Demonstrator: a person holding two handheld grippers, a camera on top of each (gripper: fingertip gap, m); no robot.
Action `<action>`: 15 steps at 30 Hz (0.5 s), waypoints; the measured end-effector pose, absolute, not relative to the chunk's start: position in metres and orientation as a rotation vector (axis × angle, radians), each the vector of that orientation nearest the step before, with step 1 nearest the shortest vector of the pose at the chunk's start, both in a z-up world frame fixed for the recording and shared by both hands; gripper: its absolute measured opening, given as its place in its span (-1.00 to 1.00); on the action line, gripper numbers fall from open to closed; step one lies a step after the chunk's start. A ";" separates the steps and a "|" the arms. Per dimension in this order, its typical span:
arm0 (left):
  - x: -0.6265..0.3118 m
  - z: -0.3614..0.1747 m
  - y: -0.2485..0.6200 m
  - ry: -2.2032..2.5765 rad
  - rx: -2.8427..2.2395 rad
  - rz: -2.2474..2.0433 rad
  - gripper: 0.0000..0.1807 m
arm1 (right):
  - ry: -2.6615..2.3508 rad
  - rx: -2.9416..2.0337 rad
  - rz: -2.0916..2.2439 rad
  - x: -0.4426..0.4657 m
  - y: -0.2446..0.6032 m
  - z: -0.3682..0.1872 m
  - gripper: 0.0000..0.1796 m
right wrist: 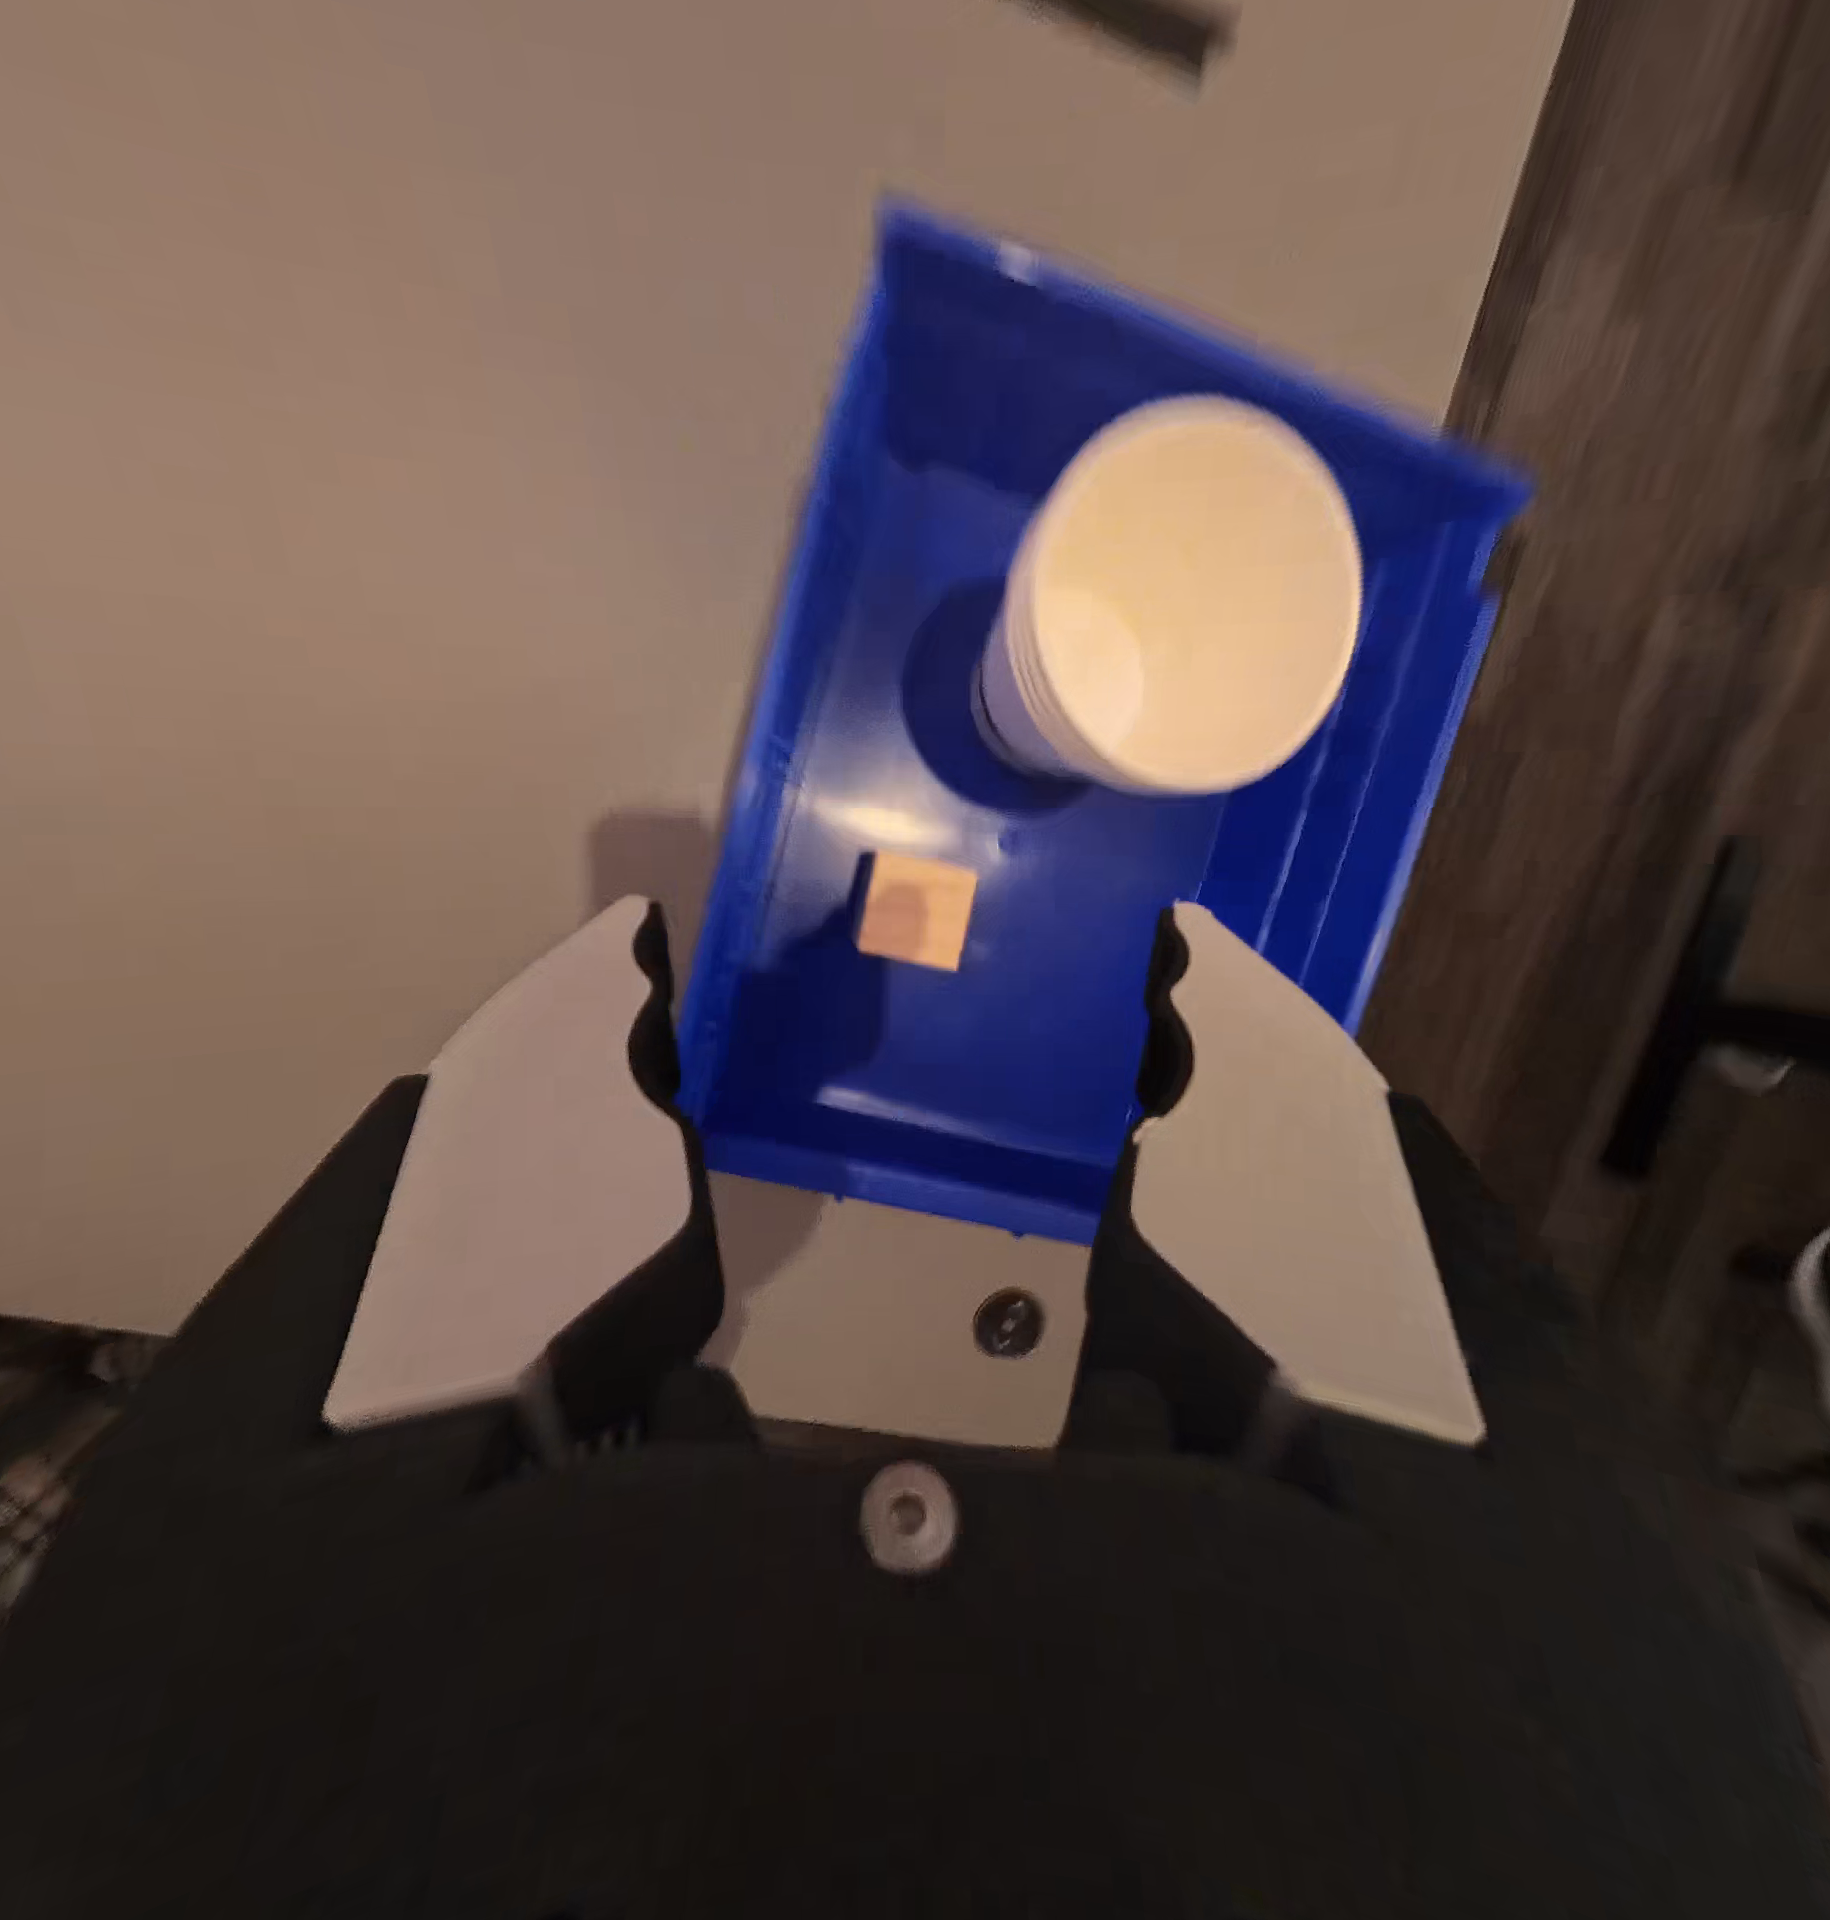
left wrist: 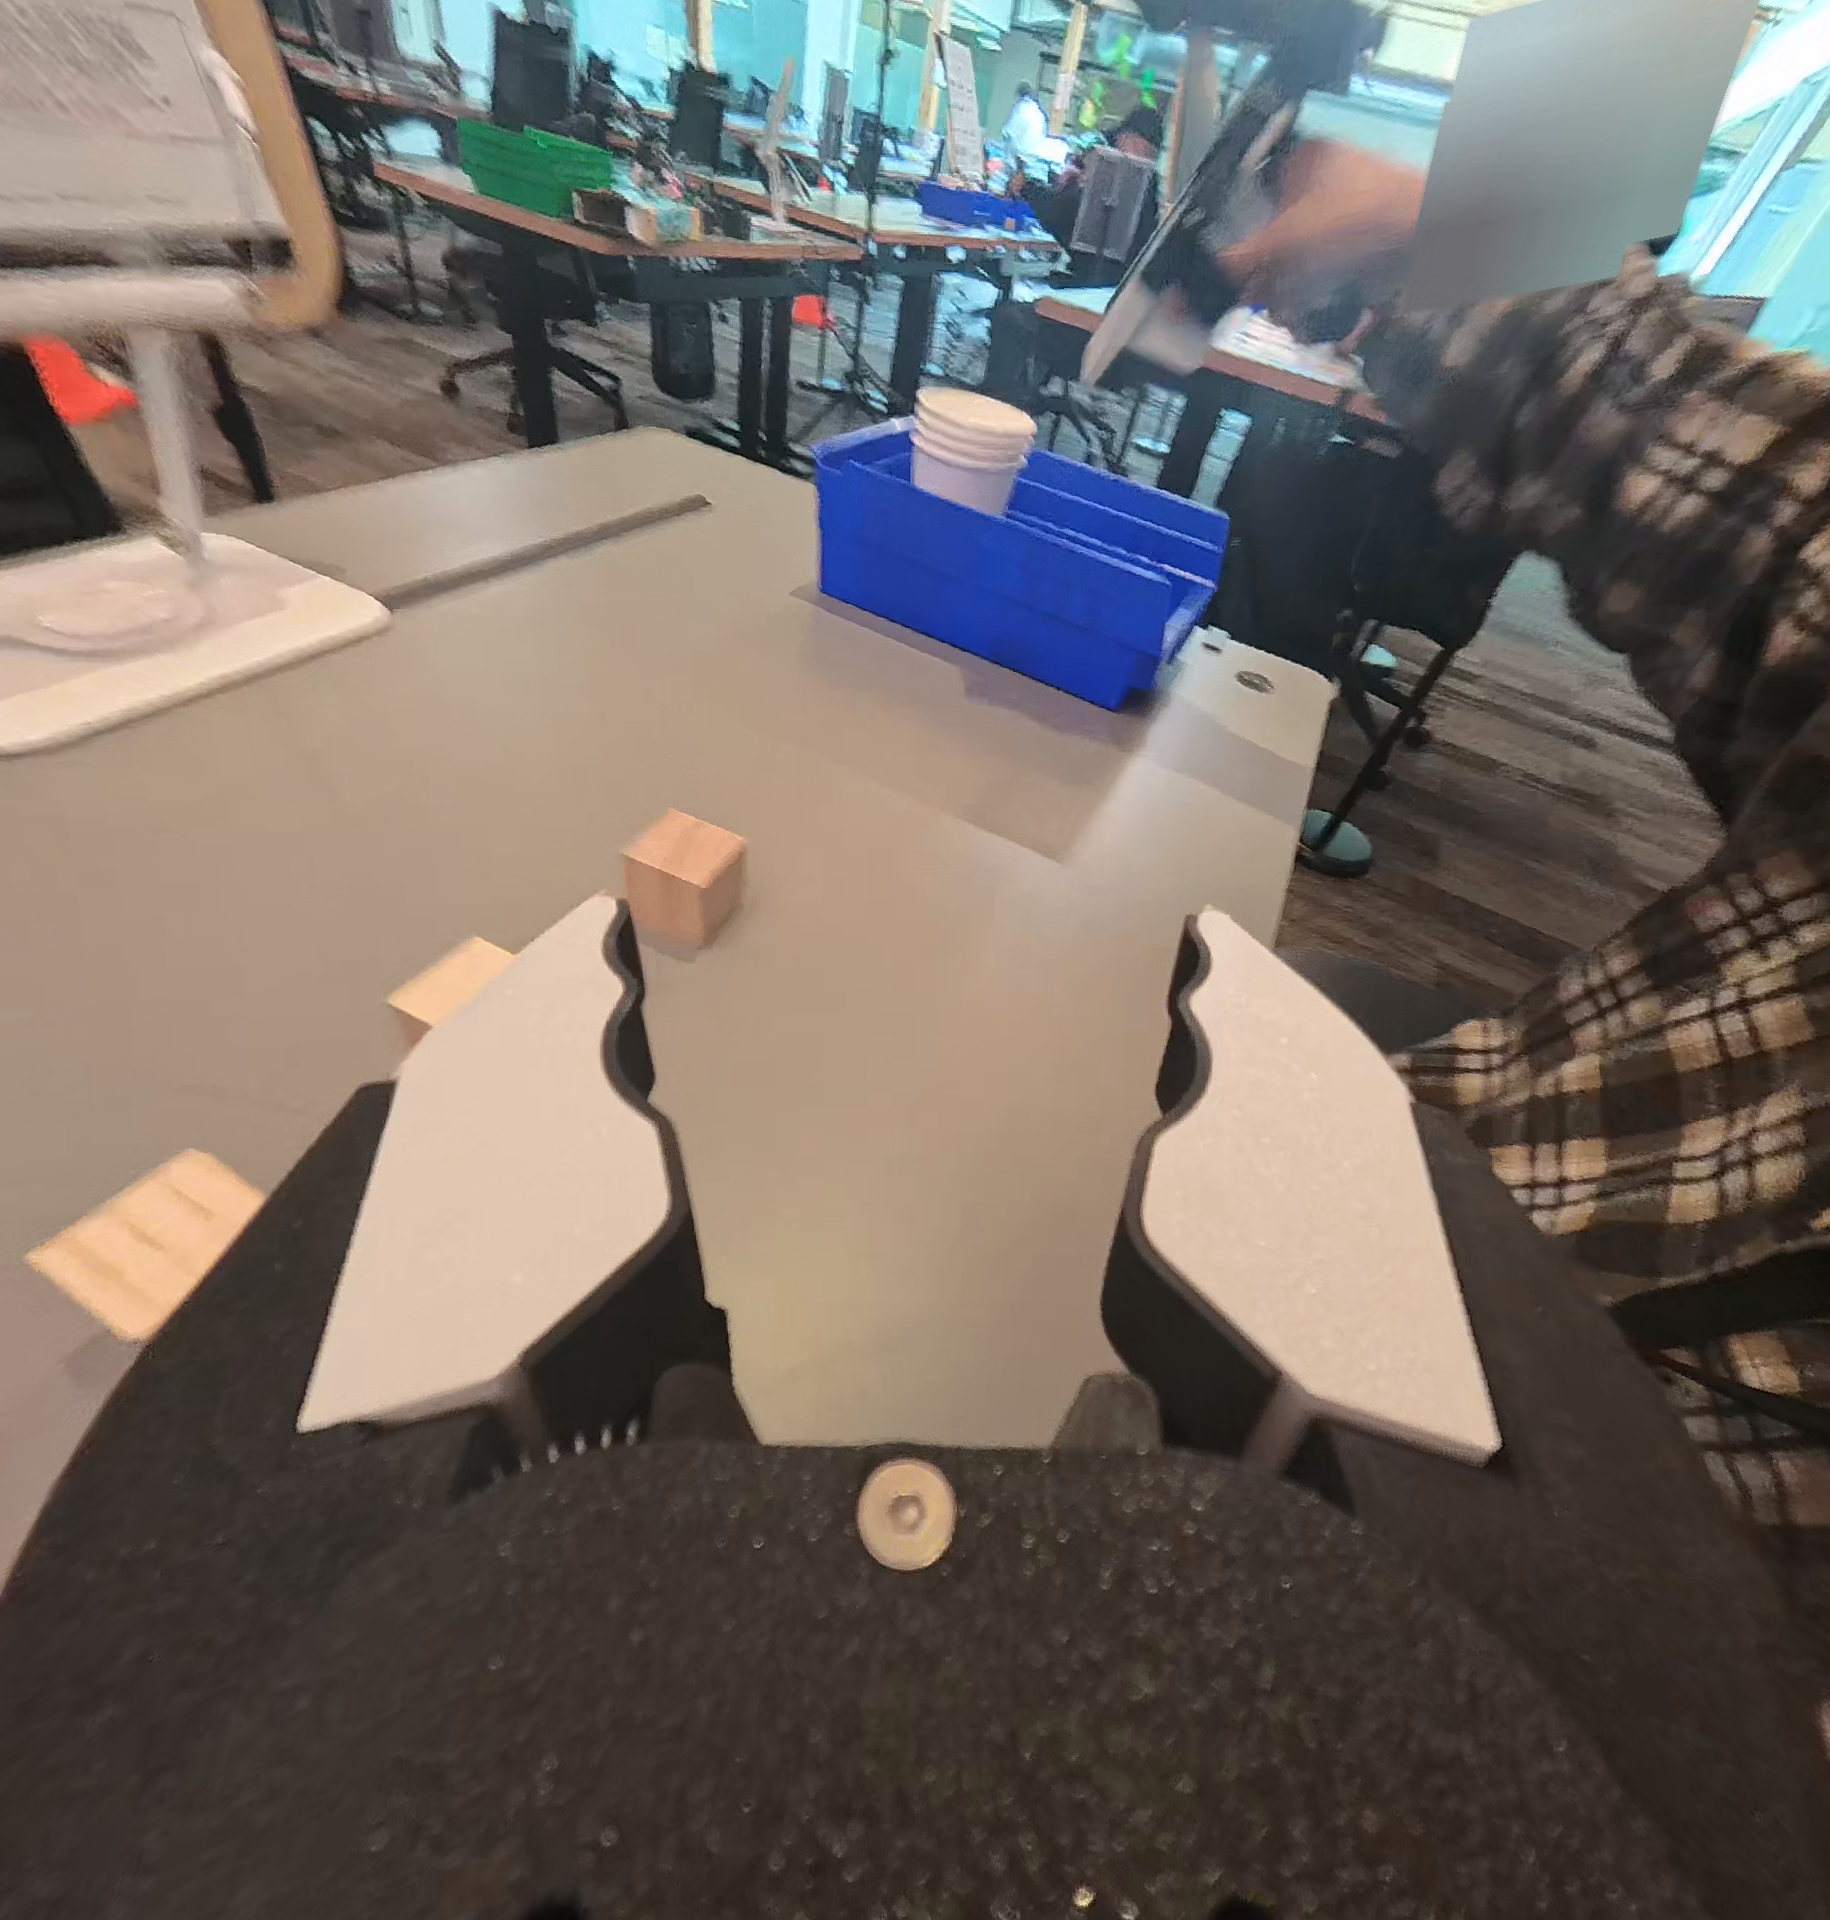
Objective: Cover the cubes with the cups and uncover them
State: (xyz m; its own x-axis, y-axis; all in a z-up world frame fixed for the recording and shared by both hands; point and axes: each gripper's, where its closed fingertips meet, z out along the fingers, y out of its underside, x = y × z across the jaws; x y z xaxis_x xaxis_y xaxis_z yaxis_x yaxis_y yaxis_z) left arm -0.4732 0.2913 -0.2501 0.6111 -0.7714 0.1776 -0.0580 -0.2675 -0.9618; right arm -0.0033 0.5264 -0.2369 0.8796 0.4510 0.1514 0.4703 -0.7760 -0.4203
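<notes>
Right gripper (right wrist: 906,935), fingers apart, hovers over a blue bin (right wrist: 786,727); stacked cups (right wrist: 1181,613) beyond its fingertips, one cube (right wrist: 913,916) between them. Left gripper (left wrist: 906,935), fingers apart and empty, has three cubes (left wrist: 682,878) left of it on the desk (left wrist: 475,748).

The grey surface (left wrist: 475,748) carries three wooden cubes (left wrist: 684,891) near its left side, a blue bin (left wrist: 1004,597) at the far corner, and a white stand base (left wrist: 163,644).
</notes>
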 end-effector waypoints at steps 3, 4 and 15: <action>-0.486 -0.227 0.297 0.669 -1.683 -0.742 0.06 | -0.937 -2.366 -0.017 -0.054 0.523 -0.194 0.02; -0.491 -0.221 0.300 0.665 -1.682 -0.720 0.07 | -1.026 -2.305 0.015 -0.075 0.520 -0.187 0.03; -0.514 -0.193 0.290 0.684 -1.622 -0.640 0.07 | -1.986 -1.858 0.061 -0.292 0.483 -0.275 -0.08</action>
